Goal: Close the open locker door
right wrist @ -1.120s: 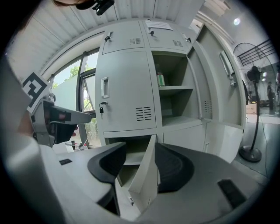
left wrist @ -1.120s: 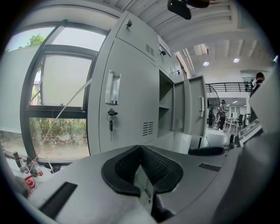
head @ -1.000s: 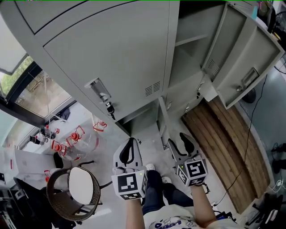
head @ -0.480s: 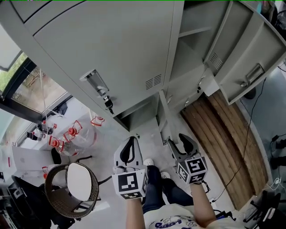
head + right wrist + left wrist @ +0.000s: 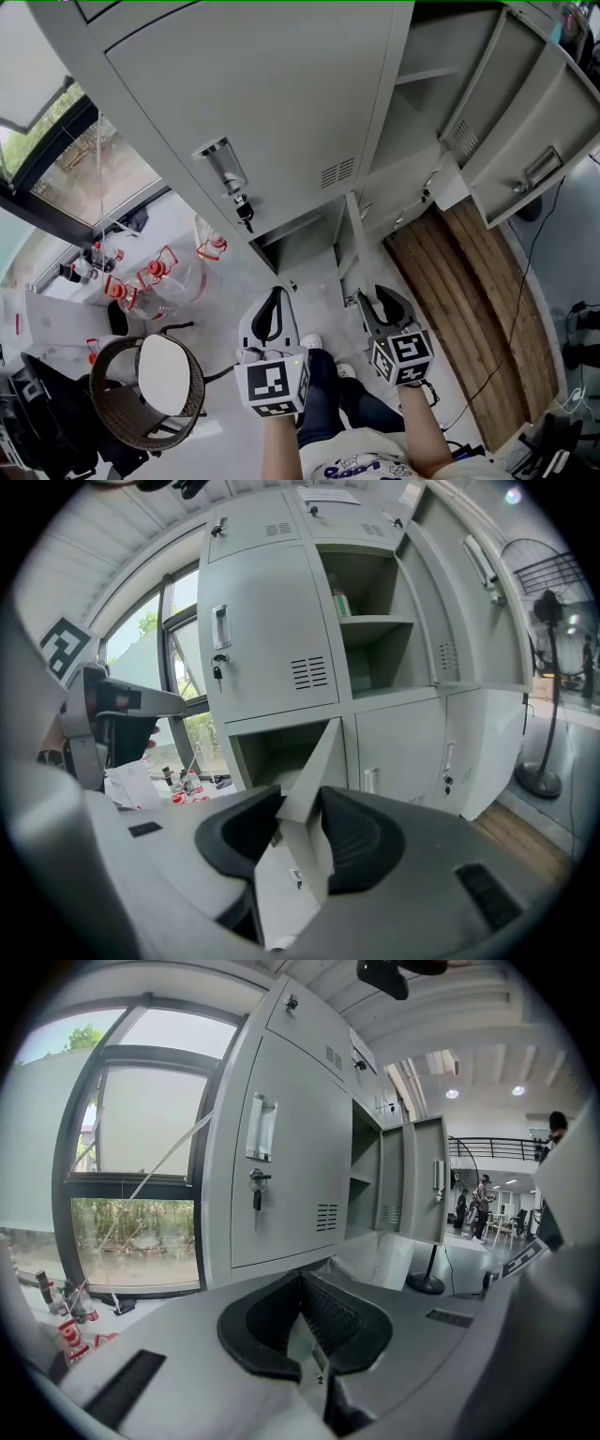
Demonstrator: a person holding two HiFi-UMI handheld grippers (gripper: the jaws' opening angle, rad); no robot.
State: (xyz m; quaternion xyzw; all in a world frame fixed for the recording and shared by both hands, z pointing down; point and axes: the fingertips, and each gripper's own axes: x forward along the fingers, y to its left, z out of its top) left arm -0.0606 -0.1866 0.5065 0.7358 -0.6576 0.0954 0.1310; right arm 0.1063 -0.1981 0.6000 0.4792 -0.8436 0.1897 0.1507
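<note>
Our right claw (image 5: 384, 302) hangs jaws apart, lined up on the free edge of the low open locker door (image 5: 314, 771), seemingly not touching, ready to push; our left claw (image 5: 272, 314) idles closed, empty

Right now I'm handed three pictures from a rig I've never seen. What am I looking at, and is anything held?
A person, not a robot, holds tongs in each hand. The head view looks down at grey lockers; the other two views ride on each tool. The left tongs are shut on nothing. The right tongs are open, with the edge of the low open door showing between the jaws, not clamped. A taller door hangs open at the right. Nearby stand a wicker chair and some bottles.
</note>
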